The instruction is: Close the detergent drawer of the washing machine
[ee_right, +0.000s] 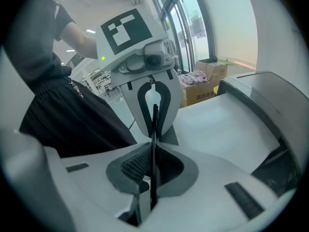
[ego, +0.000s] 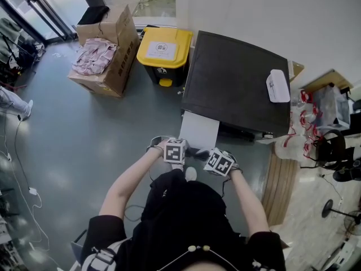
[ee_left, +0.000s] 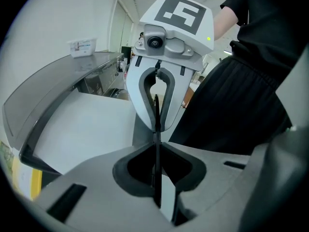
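The washing machine has a dark top, and a white drawer panel sticks out of its front towards me. My two grippers meet tip to tip just in front of that panel, low and apart from it. The left gripper is shut with nothing between its jaws. Facing it, the right gripper is also shut and empty. Each gripper view shows the other gripper head-on, with the white panel lying beside them.
A small white container lies on the machine's top. A yellow-lidded bin and an open cardboard box of cloths stand to the machine's left. Bags and a chair crowd the right. Grey floor spreads to the left.
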A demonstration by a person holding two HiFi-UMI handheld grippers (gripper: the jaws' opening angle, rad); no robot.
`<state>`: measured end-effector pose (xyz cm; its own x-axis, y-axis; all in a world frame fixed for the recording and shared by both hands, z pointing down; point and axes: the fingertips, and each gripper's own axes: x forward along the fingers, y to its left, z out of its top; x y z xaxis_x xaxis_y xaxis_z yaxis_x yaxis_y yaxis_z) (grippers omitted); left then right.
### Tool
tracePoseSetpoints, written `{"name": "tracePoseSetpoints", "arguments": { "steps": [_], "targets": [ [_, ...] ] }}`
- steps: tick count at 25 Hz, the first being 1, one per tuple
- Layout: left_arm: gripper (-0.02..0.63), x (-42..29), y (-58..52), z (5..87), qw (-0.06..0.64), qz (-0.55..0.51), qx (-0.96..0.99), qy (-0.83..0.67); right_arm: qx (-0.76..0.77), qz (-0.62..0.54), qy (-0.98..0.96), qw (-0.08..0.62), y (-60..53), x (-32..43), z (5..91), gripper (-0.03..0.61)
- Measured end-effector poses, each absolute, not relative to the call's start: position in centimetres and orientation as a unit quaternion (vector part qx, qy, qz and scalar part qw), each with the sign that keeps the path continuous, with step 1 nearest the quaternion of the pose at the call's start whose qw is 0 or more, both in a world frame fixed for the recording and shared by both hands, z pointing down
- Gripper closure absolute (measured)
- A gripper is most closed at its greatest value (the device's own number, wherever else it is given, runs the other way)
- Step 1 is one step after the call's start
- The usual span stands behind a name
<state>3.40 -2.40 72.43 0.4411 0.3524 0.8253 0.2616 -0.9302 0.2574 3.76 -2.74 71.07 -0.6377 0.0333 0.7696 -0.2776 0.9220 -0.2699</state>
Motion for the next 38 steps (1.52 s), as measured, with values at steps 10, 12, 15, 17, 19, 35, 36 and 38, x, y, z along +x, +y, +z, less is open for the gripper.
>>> {"name": "tracePoseSetpoints", "arguments": {
  "steps": [10, 12, 15, 17, 19, 35, 36, 38],
  "targets": [
    [0.572, 3.8, -2.5, 72.0, 0.060, 0.483, 0.853, 0.191, 0.060, 0.189, -0.885, 0.422, -2.8, 3.6, 70.9, 0.545],
    [0.572, 3.6, -2.7, 72.1, 0.060, 0.488, 0.849, 0.192, 0.061, 0.187, -0.885, 0.423, -3.1, 3.6, 70.9, 0.545],
    [0.572, 3.5, -3.6, 72.2, 0.061, 0.489, 0.851, 0.184, 0.065, 0.188, -0.885, 0.422, -4.0, 3.7, 70.9, 0.546],
    [0.574, 3.5, -4.1, 72.1, 0.063, 0.491, 0.850, 0.182, 0.063, 0.184, -0.884, 0.424, -4.5, 3.8, 70.7, 0.546],
    [0.574, 3.9, -4.3, 71.8, 0.061, 0.487, 0.852, 0.183, 0.061, 0.183, -0.884, 0.425, -4.7, 4.0, 70.4, 0.546],
    [0.574, 4.8, -7.3, 70.7, 0.048, 0.475, 0.863, 0.167, 0.069, 0.174, -0.886, 0.424, -7.3, 4.3, 70.1, 0.546],
    [0.575, 4.9, -7.5, 70.7, 0.047, 0.474, 0.863, 0.166, 0.070, 0.174, -0.886, 0.424, -7.5, 4.4, 70.1, 0.546],
    [0.575, 4.9, -7.8, 70.8, 0.044, 0.477, 0.862, 0.166, 0.070, 0.172, -0.885, 0.426, -7.8, 4.5, 70.1, 0.546]
  ]
}}
